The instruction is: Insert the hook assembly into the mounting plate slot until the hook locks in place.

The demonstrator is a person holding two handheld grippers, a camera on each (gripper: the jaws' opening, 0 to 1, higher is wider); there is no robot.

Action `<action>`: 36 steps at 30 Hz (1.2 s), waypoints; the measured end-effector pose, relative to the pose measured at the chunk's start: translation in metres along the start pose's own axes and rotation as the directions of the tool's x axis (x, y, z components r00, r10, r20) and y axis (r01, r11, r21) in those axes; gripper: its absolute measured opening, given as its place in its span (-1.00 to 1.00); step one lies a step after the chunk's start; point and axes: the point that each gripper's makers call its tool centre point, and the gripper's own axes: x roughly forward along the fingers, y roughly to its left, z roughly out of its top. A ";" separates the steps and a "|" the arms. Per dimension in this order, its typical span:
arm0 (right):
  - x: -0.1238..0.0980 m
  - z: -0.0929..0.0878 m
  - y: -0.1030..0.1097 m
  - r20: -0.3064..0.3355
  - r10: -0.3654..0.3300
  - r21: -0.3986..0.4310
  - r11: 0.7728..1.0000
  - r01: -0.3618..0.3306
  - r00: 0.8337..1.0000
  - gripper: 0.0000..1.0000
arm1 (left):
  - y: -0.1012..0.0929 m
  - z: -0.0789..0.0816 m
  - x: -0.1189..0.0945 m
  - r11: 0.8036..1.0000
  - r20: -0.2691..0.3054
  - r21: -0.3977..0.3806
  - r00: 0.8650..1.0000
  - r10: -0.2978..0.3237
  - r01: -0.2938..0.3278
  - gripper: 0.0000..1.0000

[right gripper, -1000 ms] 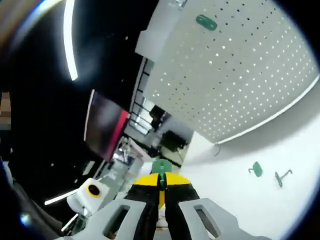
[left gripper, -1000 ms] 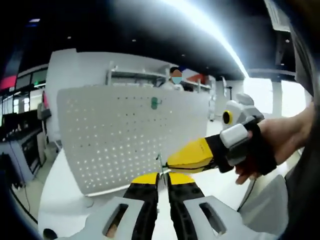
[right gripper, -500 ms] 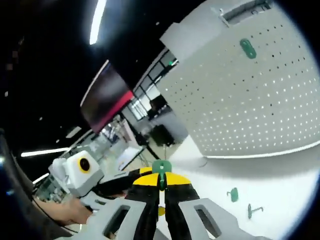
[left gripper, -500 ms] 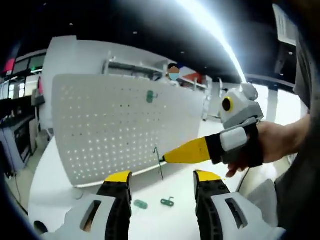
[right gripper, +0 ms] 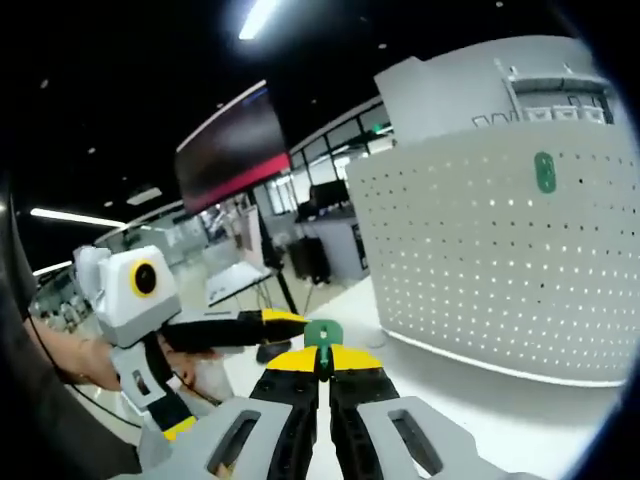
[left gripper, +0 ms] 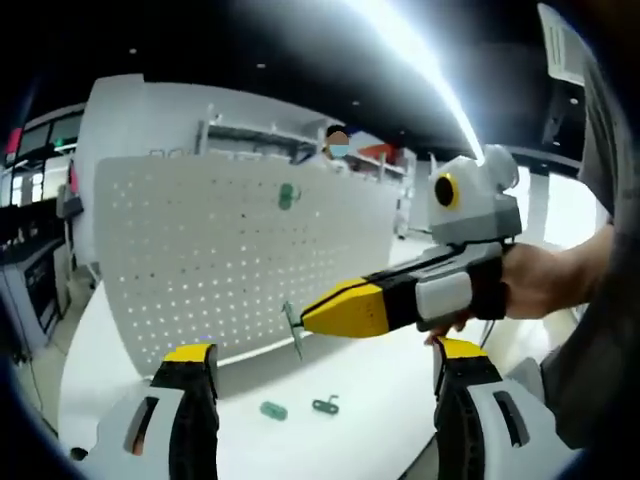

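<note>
Left gripper view: the left tongs point(left gripper: 325, 385) gape, released, at the frame's bottom; right tongs point(left gripper: 300, 320) at centre grip a hook point(left gripper: 292, 328) before the pegboard point(left gripper: 210, 260). Two green hooks point(left gripper: 300, 408) lie on the tabletop point(left gripper: 370, 400).

Right gripper view: the hook's green end point(right gripper: 322, 335) sits clenched at lower centre.

one white perforated mounting plate point(left gripper: 230, 250) stands upright on the one white bench point(left gripper: 380, 420). green hook pieces come to four (counting both views together): one already hanging high on the plate point(left gripper: 288, 195), two lying loose on the bench in front of it, a capsule-shaped one point(left gripper: 272, 410) and a darker one with a wire end point(left gripper: 324, 405) just beside it, and one hook assembly point(right gripper: 322, 338) pinched in the right tool point(right gripper: 322, 362), whose two jaws are closed on it. tools number two: the left tool point(left gripper: 325, 365) has its pair of yellow-tipped jaws spread wide apart. one hand point(left gripper: 545, 285) grips the right tool, and one person point(left gripper: 338, 150) stands behind the plate.
</note>
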 end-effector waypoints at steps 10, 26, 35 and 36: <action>0.000 0.006 -0.006 0.013 -0.028 -0.078 0.997 0.029 1.000 -1.00 | -0.005 0.008 0.002 0.999 0.022 -0.041 1.000 -0.013 0.014 1.00; -0.001 0.045 -0.051 0.152 -0.214 -0.170 0.956 0.239 0.965 -1.00 | 0.009 0.005 -0.004 0.996 0.008 -0.065 0.998 0.057 -0.056 1.00; -0.006 0.067 -0.092 0.224 -0.323 -0.194 0.910 0.367 0.920 -1.00 | 0.024 0.001 -0.010 0.991 -0.014 -0.074 0.994 0.109 -0.110 1.00; -0.007 0.070 -0.098 0.234 -0.335 -0.192 0.904 0.381 0.913 -1.00 | 0.024 0.001 -0.011 0.991 -0.014 -0.080 0.994 0.108 -0.109 1.00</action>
